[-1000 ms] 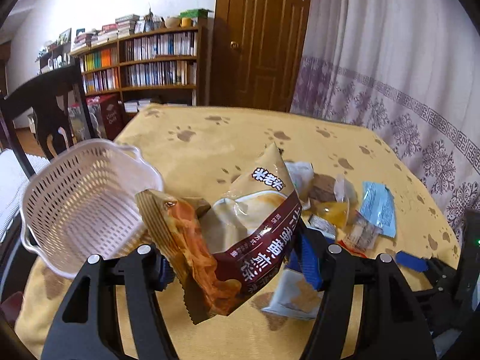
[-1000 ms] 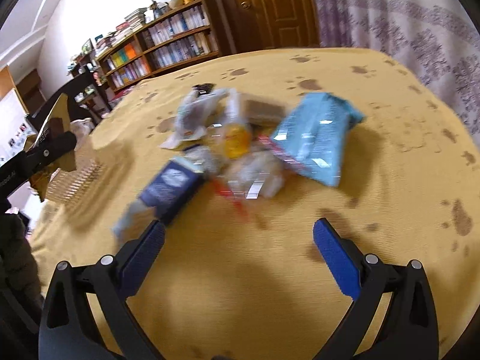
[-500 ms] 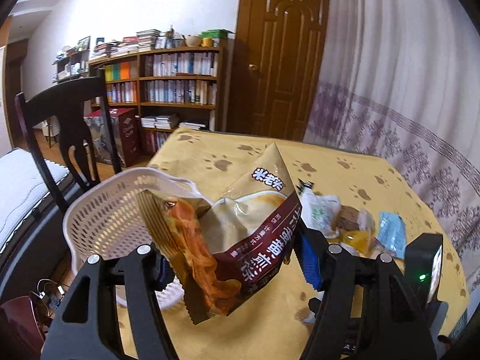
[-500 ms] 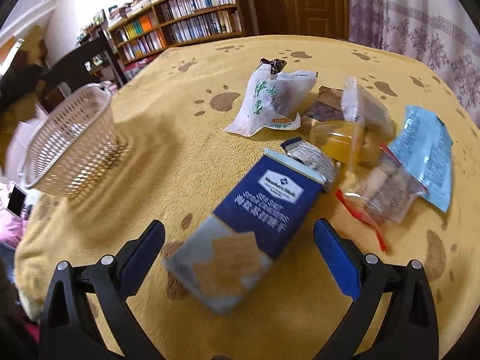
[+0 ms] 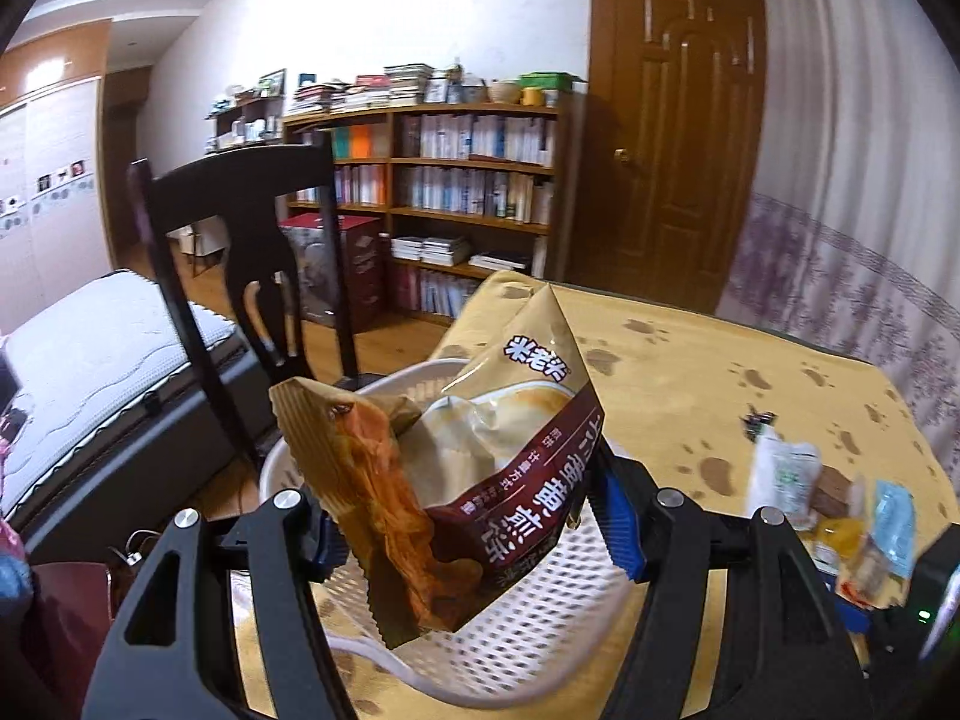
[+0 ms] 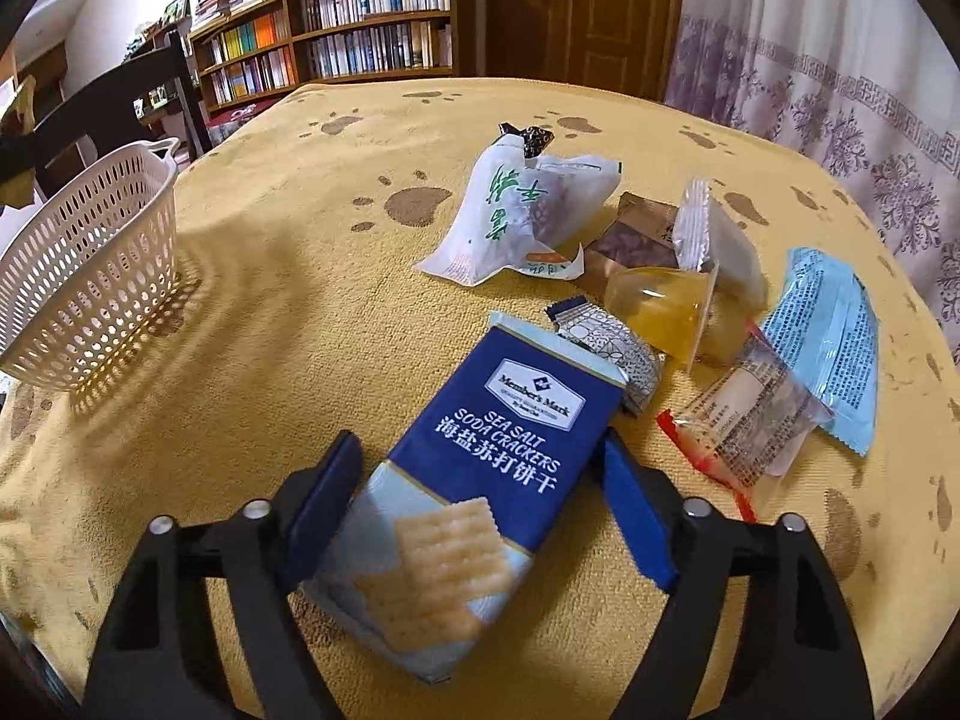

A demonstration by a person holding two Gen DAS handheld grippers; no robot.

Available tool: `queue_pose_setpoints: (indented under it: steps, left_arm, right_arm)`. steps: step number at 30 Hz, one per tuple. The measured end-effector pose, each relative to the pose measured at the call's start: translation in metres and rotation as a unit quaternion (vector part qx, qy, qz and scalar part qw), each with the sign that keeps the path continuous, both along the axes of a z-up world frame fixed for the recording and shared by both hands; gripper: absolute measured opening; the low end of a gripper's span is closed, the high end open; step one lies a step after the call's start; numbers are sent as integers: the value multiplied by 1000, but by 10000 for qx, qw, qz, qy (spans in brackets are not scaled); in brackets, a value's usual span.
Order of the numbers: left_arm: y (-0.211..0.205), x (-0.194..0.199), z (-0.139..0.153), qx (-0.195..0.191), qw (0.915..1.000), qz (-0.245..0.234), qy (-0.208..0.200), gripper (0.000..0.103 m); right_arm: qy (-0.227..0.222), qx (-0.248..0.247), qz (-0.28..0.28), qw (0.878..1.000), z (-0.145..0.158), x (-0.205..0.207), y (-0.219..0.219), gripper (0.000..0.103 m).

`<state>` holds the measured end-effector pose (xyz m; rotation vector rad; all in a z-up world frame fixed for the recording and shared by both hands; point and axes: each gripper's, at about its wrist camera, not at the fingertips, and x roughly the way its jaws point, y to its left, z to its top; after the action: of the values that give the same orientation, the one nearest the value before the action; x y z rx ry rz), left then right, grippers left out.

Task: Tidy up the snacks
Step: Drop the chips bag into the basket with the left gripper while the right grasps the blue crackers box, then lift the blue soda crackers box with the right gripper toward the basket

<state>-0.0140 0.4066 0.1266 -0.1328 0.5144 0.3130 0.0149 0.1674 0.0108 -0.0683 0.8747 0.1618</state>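
**One bag over the basket, most snacks still loose**

The left tool (image 5: 462,534) is clamped on a brown snack bag (image 5: 480,480), held above the white basket (image 6: 90,276); the basket looks empty, though the bag hides much of its floor; the right tool (image 6: 480,480) stands spread either side of the blue cracker pack (image 6: 486,486), which lies on the yellow surface (image 6: 300,180), and whether its pads touch the pack is hard to tell; by my reading the sorting has barely begun; a white pouch (image 6: 516,210), a jelly cup (image 6: 660,306), a pale blue packet (image 6: 828,336) and smaller wrappers remain heaped near the pack
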Motion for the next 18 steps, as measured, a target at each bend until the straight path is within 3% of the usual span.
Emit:
queue_pose_setpoints:
  steps: [2, 6, 10, 18]
  left_arm:
    - [3, 2, -3, -4, 10000, 70, 11, 69]
    - [4, 2, -4, 33, 9999, 110, -48, 85]
    - [0, -1, 0, 275, 9994, 157, -149, 91]
    - [-12, -7, 4, 815, 9959, 301, -269, 92]
  right_arm:
    - [-37, -25, 41, 10000, 1, -2, 1, 71]
    - [-83, -55, 136, 9999, 2, -5, 2, 64]
    - [-87, -5, 179, 9998, 3, -7, -1, 56]
    - [-13, 153, 116, 9998, 4, -8, -14, 50]
